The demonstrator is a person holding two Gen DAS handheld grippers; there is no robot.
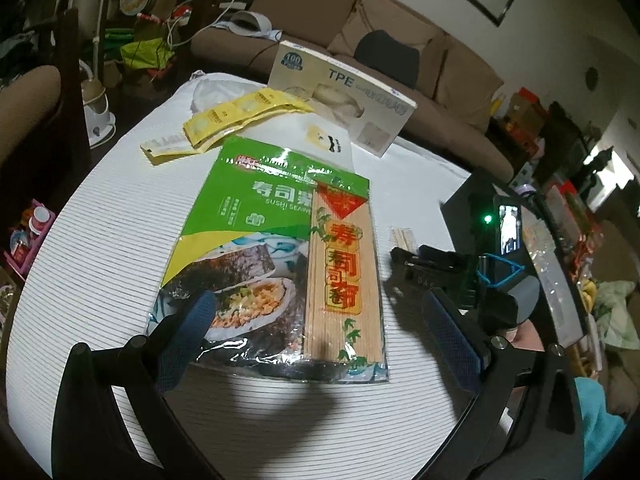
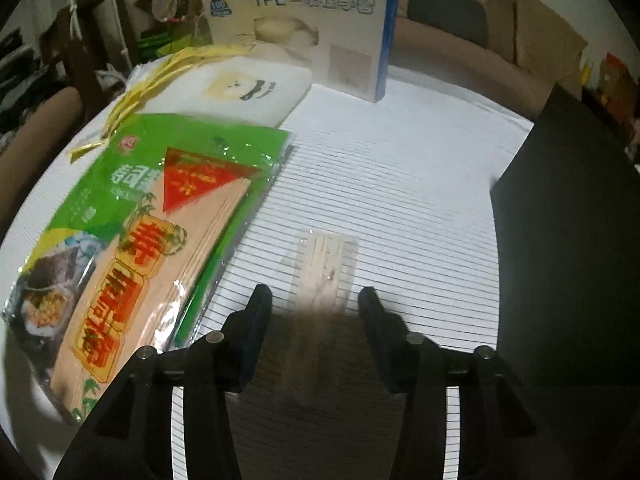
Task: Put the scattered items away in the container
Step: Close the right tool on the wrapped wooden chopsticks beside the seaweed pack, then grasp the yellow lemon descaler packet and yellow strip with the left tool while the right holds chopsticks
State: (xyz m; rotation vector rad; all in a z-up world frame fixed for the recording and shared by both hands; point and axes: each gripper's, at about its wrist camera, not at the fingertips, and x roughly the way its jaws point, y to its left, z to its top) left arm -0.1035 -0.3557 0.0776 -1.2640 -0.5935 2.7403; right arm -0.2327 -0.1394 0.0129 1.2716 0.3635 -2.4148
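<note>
A white ribbed table mat (image 2: 400, 168) covers the table, strewn with kitchen packets; the right gripper (image 2: 316, 300) points steeply down at a small clear sleeve of wooden sticks (image 2: 326, 268), perhaps chopsticks, lying flat on the mat; its two dark fingers stand apart, one on each side of the sleeve's near end, with a gap showing on both sides, so nothing is clamped yet. Just left of the sleeve lies a green sushi seaweed pack (image 2: 132, 184) with a bamboo rolling mat (image 1: 344, 276) wrapped against its front; beyond it lie a white pouch (image 2: 248, 88), yellow sachets (image 1: 240, 114) and an upright glove box (image 2: 304, 36). A dark box (image 2: 568, 232) at the right edge of the mat is probably the container, though its opening is not visible. The left gripper (image 1: 316, 332) hovers over the near end of the seaweed pack, fingers wide apart and holding nothing. The step in hand seems to be picking up the stick sleeve; to do it well, the fingers should straddle the sticks evenly, tips down at the mat, and close across the narrow width; the thin slippery film could slide or buckle, so the squeeze should catch the wood itself, then lift level before carrying right toward the dark box.
</note>
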